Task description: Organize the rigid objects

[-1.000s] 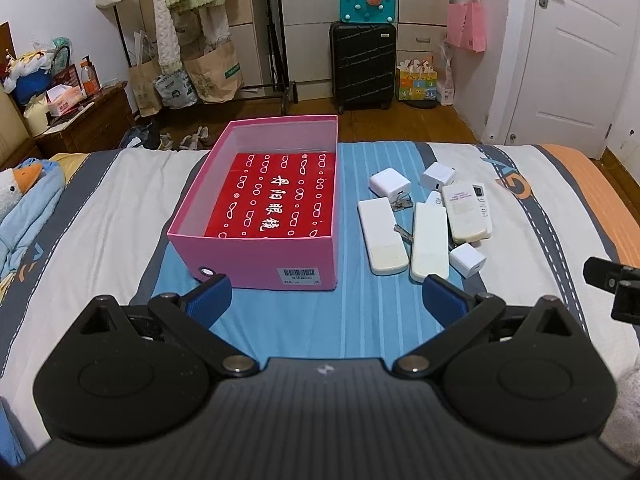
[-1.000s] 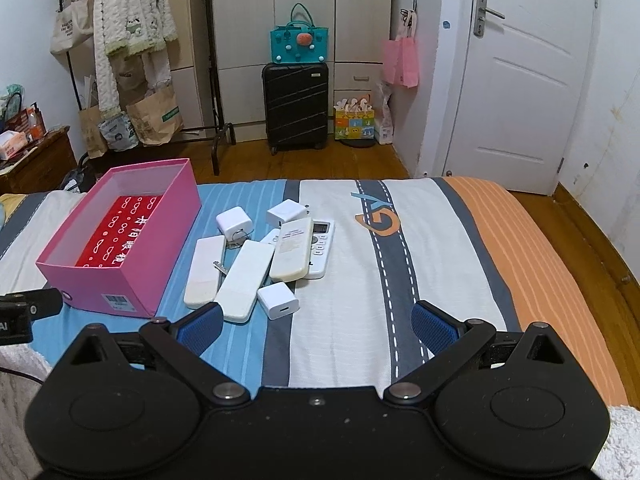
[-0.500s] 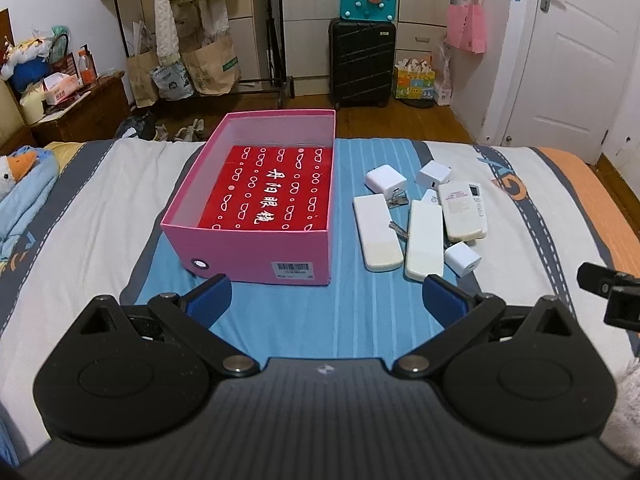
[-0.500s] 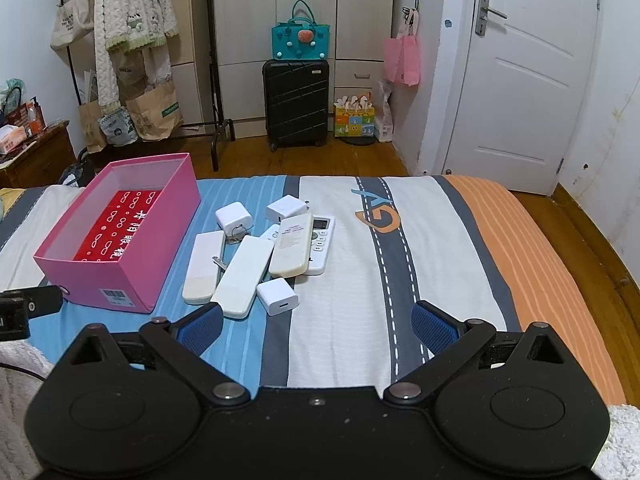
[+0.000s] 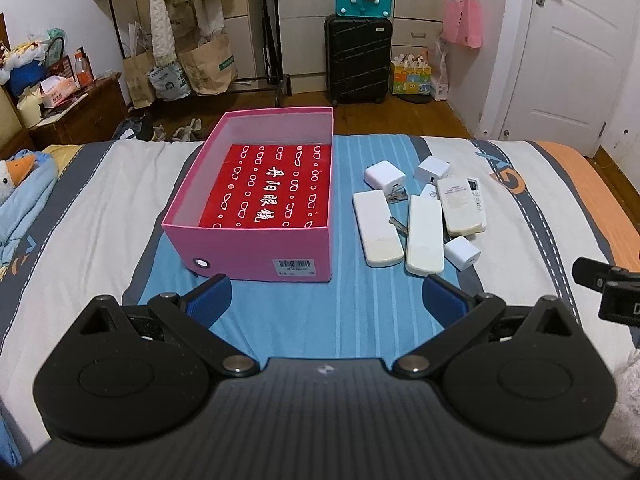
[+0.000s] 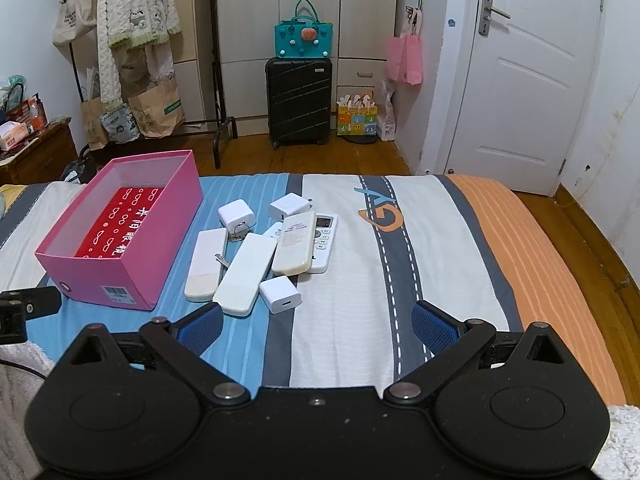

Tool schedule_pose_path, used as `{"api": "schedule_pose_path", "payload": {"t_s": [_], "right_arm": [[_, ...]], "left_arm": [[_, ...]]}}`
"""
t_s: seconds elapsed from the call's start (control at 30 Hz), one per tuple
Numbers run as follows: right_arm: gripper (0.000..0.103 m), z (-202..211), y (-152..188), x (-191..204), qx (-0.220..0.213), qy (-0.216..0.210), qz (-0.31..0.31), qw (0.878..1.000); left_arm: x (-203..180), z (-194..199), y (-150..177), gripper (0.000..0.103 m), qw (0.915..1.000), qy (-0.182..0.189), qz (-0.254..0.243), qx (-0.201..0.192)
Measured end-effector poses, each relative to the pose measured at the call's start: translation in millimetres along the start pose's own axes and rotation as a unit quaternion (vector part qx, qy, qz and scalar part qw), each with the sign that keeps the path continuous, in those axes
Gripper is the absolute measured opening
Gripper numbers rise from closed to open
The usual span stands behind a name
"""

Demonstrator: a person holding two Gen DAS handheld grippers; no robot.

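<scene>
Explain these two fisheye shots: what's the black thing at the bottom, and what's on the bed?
Each view comes from a camera on a hand-held gripper that a person carries, one per hand, no robot arm. The black shape is the tool's body; the blue pads are its fingers. The left hand-held gripper and right hand-held gripper are both open, holding nothing. On the bed sit an open pink box and, beside it, white remotes and white chargers.
</scene>
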State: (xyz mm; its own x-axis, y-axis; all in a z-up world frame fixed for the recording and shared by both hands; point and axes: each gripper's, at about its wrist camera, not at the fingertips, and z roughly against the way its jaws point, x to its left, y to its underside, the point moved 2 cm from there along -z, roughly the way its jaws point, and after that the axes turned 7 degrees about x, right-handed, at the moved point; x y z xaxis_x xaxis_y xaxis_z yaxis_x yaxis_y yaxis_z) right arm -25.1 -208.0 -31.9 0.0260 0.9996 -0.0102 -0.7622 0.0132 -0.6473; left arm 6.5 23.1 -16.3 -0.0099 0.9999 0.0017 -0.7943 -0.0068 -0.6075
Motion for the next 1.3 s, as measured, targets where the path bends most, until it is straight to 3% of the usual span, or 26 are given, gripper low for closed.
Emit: {"api": "schedule_pose_path", "payload": {"t_s": [0.2,0.3,0.47,0.67,0.77,0.9,1.03,1.2,1.3], "right_arm": [[0.102,-12,-1,1,0.019,-0.005,-0.005,1.000],[0.102,-11,-3,0,0.024,-0.019,-0.009,0.999],[0.102,1,-15,-6,0.009,-0.069,-0.027,0.997],[0.102,14,-38,-10,-0.052,-0.192,-0.037,0.979],[0.102,8,-54,-3,-0.053,-0.204,-0.013,0.977],[0.102,-9,-74,22,-0.056,-0.179,0.046,0.981],[0.101,-22,-84,46,-0.052,-0.178,0.108,0.977],[0.101,-38,-92,59,-0.043,-0.178,0.151,0.971],[0.100,-57,-98,59,-0.026,-0.177,0.158,0.971]], "left_arm": [[14,4,-3,0.101,1.0000,-0.001,0.000,-0.001],[26,14,-13,0.101,0.9997,0.024,0.007,0.006],[37,43,-38,0.102,0.9981,0.054,-0.025,-0.012],[56,81,-84,0.102,0.9946,0.063,-0.077,-0.028],[70,92,-111,0.103,0.9919,0.077,-0.093,-0.039],[87,70,-142,0.103,0.9932,0.070,-0.090,-0.019],[107,22,-166,0.101,0.9967,0.052,-0.061,-0.010],[143,-60,-185,0.099,0.9965,0.075,0.006,0.037],[161,-108,-190,0.092,0.9916,0.097,0.047,0.071]]}}
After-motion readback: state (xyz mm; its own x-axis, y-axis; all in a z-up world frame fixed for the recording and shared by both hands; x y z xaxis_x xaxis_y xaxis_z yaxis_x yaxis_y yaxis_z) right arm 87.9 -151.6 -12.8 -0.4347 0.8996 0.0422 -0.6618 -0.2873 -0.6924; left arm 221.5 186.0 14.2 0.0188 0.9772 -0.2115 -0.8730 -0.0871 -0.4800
